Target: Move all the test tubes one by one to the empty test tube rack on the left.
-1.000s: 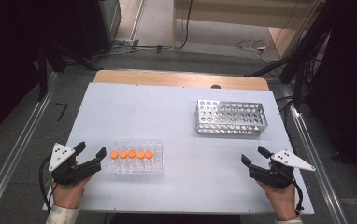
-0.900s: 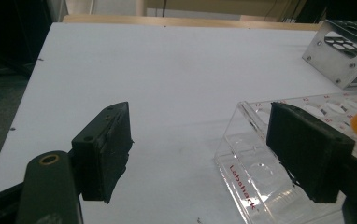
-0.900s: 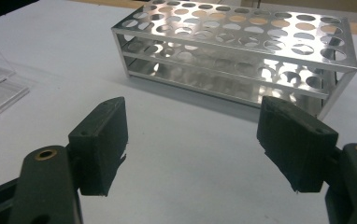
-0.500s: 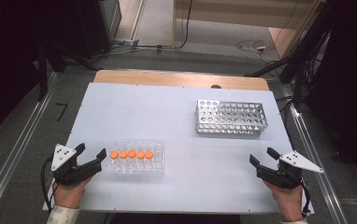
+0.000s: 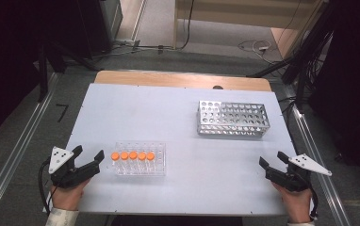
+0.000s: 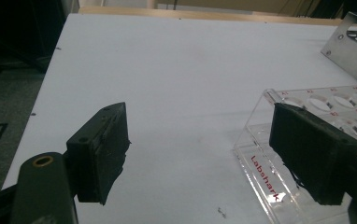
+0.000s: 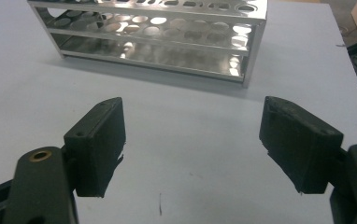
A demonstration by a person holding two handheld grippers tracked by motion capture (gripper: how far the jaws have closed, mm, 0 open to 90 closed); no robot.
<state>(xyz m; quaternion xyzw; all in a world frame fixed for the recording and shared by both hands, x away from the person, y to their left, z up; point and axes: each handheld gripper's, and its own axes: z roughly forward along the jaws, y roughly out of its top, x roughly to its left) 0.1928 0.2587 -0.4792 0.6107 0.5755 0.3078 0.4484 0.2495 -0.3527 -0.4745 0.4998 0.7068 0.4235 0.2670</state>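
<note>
Both grippers sit at the near edge of the white table (image 5: 178, 108), nothing held yet — looks like a start pose.

Left gripper (image 5: 89, 159): jaws spread wide, empty. It points at the clear plastic rack (image 5: 139, 160), which is just beside it, not touching. In the left gripper view the rack's near corner (image 6: 279, 154) lies behind the right-hand jaw, so the gripper is aimed along the rack's end rather than squarely at it. The rack holds five orange-capped tubes (image 5: 132, 155) in one row at its left half, upright, caps level. Likely reason for the pose: the left hand is staged next to its pick source.

Right gripper (image 5: 271, 162): jaws also spread, empty, bare table between them in the right gripper view. It faces the metal rack (image 7: 153, 32), well apart from it. That rack (image 5: 233, 118) stands on the far right of the table, holes all empty as far as I can tell — presumably the destination.

Judgement: the tubes go from clear rack to metal rack, transfer not started. The two racks are well apart, so either one hand carries across or there's a handover mid-table. First move calls for the left gripper to rise over the caps and come down on the end tube — the tubes stand close together, so neighbours could get knocked.
</note>
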